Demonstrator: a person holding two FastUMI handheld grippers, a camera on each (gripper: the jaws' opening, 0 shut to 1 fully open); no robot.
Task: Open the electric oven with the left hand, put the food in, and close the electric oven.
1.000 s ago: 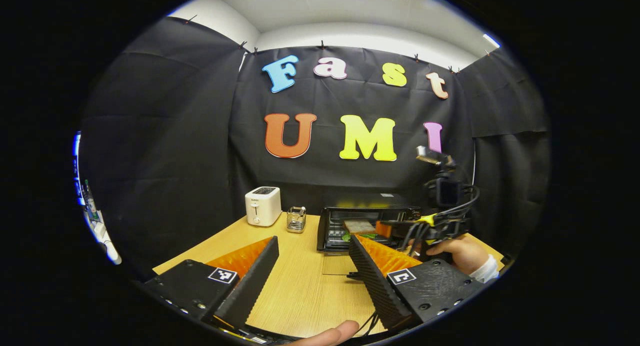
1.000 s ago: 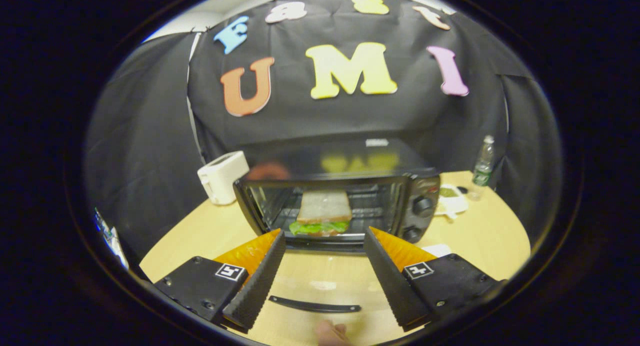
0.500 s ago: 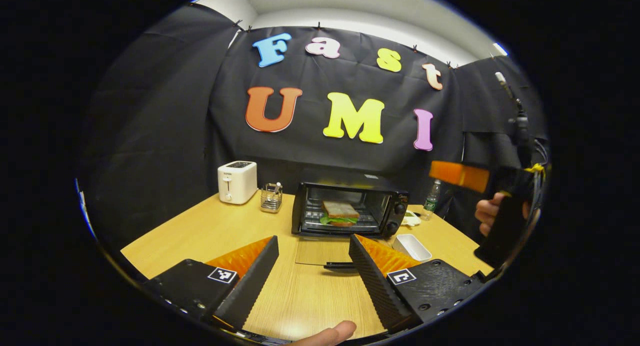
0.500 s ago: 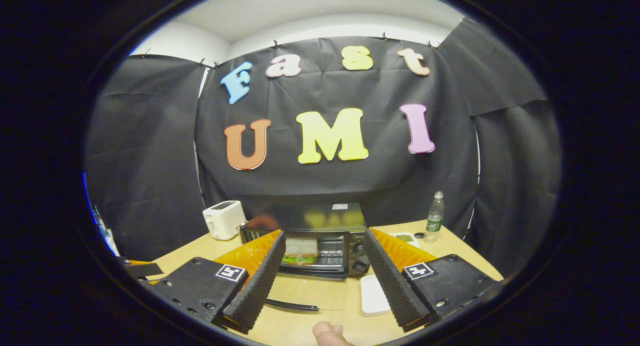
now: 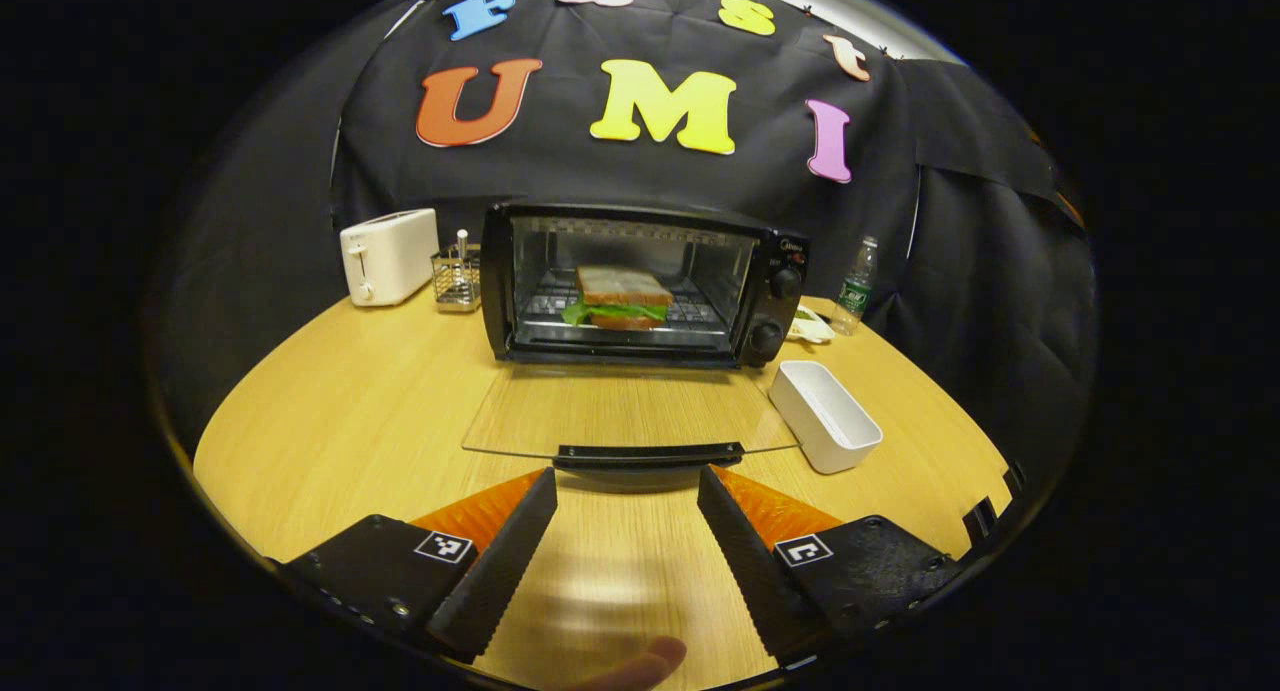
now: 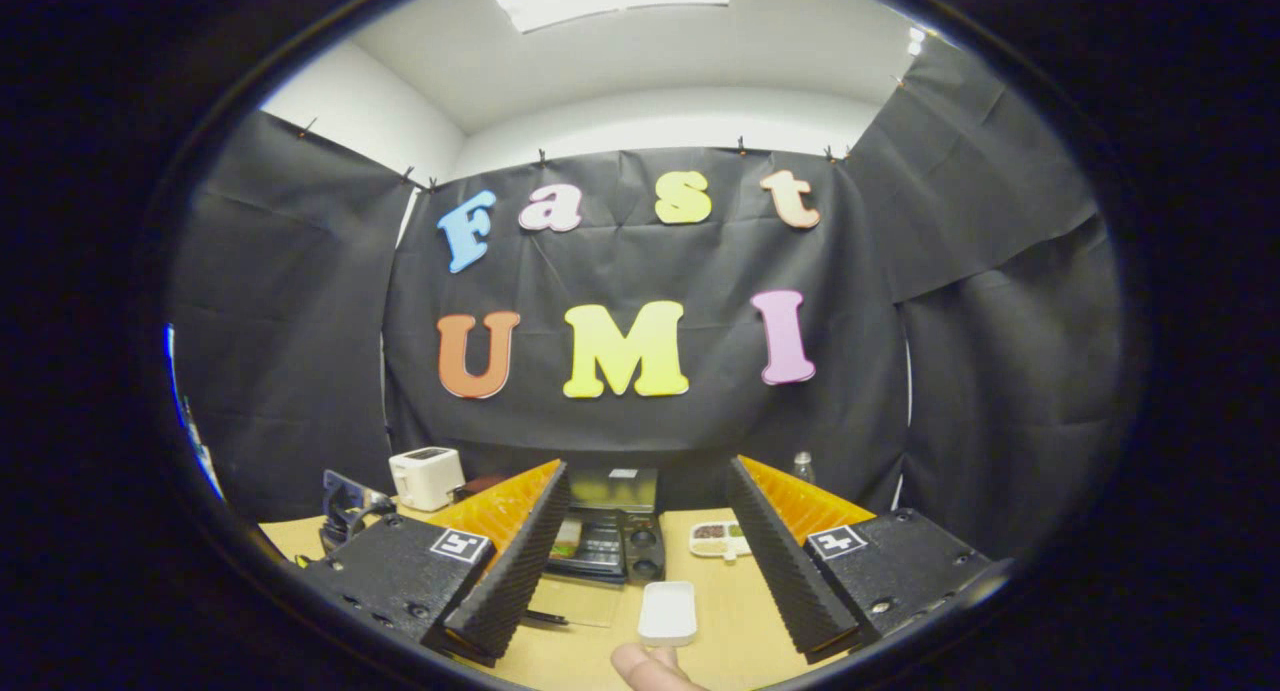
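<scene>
The black electric oven (image 5: pixel 640 281) stands at the back of the table with its glass door (image 5: pixel 625 411) folded down flat. A sandwich (image 5: pixel 620 296) of bread and lettuce lies on the rack inside. My left gripper (image 5: pixel 625 491) is open, and its fingertips sit just short of the door's black handle (image 5: pixel 648 456), one to each side, without touching it. My right gripper (image 6: pixel 648 481) is open and empty, held well back from the oven (image 6: pixel 610 541) and tilted upward. The left gripper's body (image 6: pixel 345 506) shows at the table's left in the right gripper view.
A white rectangular container (image 5: pixel 825 416) sits right of the open door. A white toaster (image 5: pixel 388 256) and a wire utensil holder (image 5: pixel 457 271) stand left of the oven. A water bottle (image 5: pixel 853 286) and a small plate (image 5: pixel 805 326) are at its right.
My left gripper has dropped and moved in toward the door handle. My right gripper has pulled back and up from the oven, leaving the sandwich inside.
</scene>
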